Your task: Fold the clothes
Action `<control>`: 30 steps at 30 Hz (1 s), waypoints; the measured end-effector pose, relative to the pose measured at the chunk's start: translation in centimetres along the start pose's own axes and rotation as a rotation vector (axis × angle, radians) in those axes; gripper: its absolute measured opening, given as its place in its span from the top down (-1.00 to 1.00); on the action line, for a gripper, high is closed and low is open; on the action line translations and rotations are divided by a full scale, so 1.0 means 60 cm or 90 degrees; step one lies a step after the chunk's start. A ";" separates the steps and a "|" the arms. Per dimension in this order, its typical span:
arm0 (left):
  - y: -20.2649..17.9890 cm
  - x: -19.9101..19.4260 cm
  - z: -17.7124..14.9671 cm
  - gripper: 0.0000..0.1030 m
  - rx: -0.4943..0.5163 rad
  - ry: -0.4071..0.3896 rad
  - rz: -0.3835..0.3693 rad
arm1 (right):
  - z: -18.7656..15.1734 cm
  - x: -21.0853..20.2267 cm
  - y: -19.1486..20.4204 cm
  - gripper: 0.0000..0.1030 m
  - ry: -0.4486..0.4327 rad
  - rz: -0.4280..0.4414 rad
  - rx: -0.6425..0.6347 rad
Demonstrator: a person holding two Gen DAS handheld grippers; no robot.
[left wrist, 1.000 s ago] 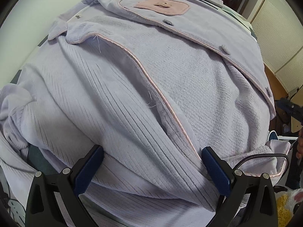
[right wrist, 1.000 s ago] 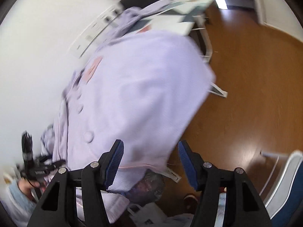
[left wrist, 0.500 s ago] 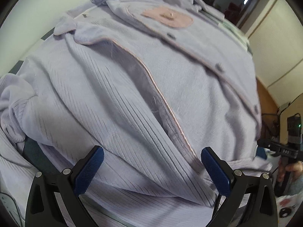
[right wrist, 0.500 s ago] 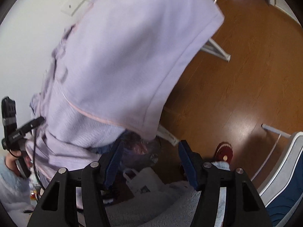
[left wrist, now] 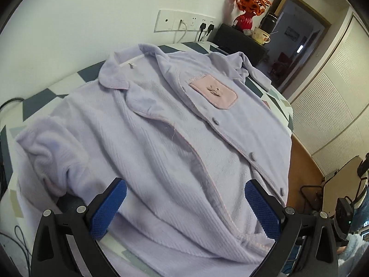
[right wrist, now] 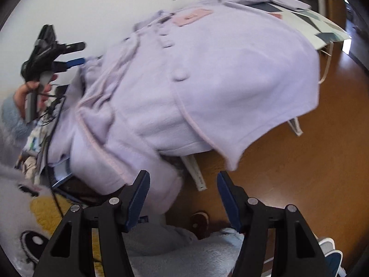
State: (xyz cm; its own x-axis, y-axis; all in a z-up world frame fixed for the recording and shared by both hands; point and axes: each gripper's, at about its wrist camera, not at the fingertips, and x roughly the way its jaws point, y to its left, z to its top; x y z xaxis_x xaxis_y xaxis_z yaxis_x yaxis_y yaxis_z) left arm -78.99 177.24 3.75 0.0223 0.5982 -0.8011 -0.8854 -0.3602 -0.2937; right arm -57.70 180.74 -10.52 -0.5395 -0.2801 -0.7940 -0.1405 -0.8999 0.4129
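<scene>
A lilac fleece pajama shirt [left wrist: 166, 143] with pink piping, fabric buttons and a pink chest pocket [left wrist: 213, 90] lies spread front-up on a table with a patterned cover [left wrist: 46, 99]. Its hem hangs over the table's near edge and right side [right wrist: 242, 87]. My left gripper [left wrist: 184, 204] is open and empty, just above the lower hem. My right gripper [right wrist: 182, 196] is open and empty, below the drooping hem at the table's side. The left gripper also shows in the right wrist view [right wrist: 66, 55], held in a hand.
A wall socket strip [left wrist: 184, 24] and a black cabinet with a red vase of orange flowers [left wrist: 250, 4] stand behind the table. Wooden floor [right wrist: 299, 173] lies to the right. Table legs [right wrist: 196, 173], cables [right wrist: 50, 124] and a plush cushion [right wrist: 34, 219] are by the near edge.
The left gripper has pulled back and tilted up, so the whole shirt and back wall now show. The right gripper has swung back toward the hanging hem. Both stay open.
</scene>
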 end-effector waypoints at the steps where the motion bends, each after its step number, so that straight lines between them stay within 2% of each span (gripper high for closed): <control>1: 0.008 0.000 -0.006 -0.99 -0.008 0.006 -0.001 | 0.000 -0.002 0.009 -0.24 -0.001 0.015 -0.012; 5: 0.037 0.028 -0.006 -0.99 -0.067 0.025 -0.003 | -0.002 0.024 0.035 -0.24 0.019 0.012 -0.084; 8: 0.066 0.040 0.020 -0.99 -0.109 0.024 -0.016 | -0.001 0.051 0.031 -0.23 0.051 0.020 -0.081; 10: 0.074 0.052 0.047 -0.99 -0.113 0.022 0.002 | -0.009 0.060 0.028 -0.13 0.054 0.027 -0.080; 11: 0.075 0.061 0.061 -0.99 -0.114 0.022 0.013 | -0.014 0.063 0.025 -0.01 0.054 0.032 -0.073; 13: 0.057 0.106 0.097 -0.99 -0.112 0.037 0.036 | -0.011 0.063 0.021 0.01 0.051 0.047 -0.043; 16: 0.057 0.171 0.142 -0.99 -0.133 0.075 0.038 | -0.007 0.060 0.013 0.01 0.040 0.046 -0.019; 20: 0.066 0.230 0.171 -0.91 -0.173 0.102 0.054 | -0.003 0.056 0.006 0.01 0.031 0.045 -0.007; 22: 0.073 0.236 0.171 -0.77 -0.197 0.106 0.049 | -0.003 0.057 0.005 0.04 0.030 0.046 -0.005; 23: 0.073 0.239 0.171 -0.47 -0.208 0.110 0.049 | -0.004 0.057 0.003 0.15 0.028 0.049 -0.002; 24: 0.071 0.242 0.166 -0.01 -0.214 0.118 0.052 | -0.003 0.055 0.001 0.30 0.026 0.052 0.002; 25: 0.072 0.242 0.163 0.29 -0.216 0.123 0.053 | -0.004 0.051 -0.002 0.36 0.023 0.055 0.006; 26: 0.072 0.242 0.160 0.83 -0.221 0.127 0.055 | -0.004 0.046 -0.006 0.54 0.019 0.059 0.012; 27: 0.073 0.241 0.158 0.88 -0.231 0.125 0.056 | -0.004 0.043 -0.009 0.70 0.015 0.063 0.017; 30: 0.080 0.210 0.148 0.89 -0.268 0.091 0.034 | -0.006 0.027 -0.024 0.76 -0.005 0.082 0.042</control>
State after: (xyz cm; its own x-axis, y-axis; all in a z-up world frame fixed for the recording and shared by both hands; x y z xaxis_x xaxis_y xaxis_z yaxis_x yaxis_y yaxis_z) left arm -87.07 189.40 -3.10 0.0715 0.4767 -0.8761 -0.6222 -0.6652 -0.4128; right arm -58.05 181.47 -12.57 -0.5630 -0.3888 -0.7293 -0.1244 -0.8325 0.5399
